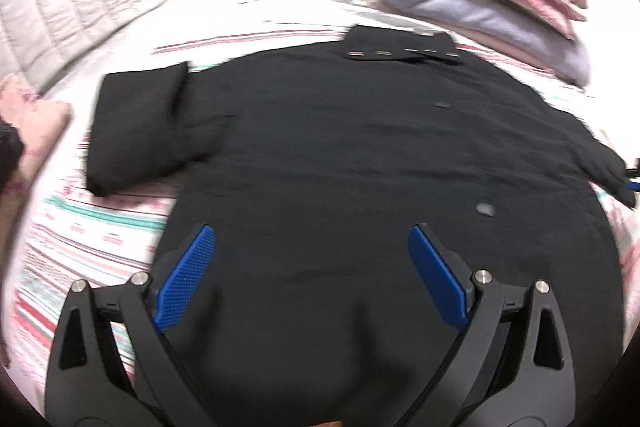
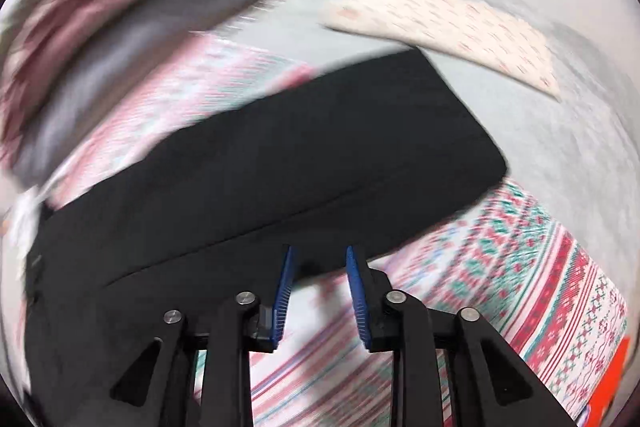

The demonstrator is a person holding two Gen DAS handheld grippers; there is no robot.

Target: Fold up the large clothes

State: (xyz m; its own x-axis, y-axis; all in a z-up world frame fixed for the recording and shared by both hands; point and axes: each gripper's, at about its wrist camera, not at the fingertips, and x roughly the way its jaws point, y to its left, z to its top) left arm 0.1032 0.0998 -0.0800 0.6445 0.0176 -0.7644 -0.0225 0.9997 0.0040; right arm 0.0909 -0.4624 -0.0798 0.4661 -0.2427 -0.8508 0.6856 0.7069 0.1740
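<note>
Above the black coat (image 1: pixel 360 147), left gripper (image 1: pixel 312 255) tilted down, spread wide, right gripper (image 2: pixel 319 259) part-open, empty.

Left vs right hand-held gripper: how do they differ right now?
The left hand-held gripper has its jaws spread wide; the right hand-held gripper shows only a narrow gap.

The left hovers over the body of the black coat; the right sits at the edge of the coat's sleeve, over the patterned bedspread.

Both have blue pads, black frames, and hold nothing.
</note>
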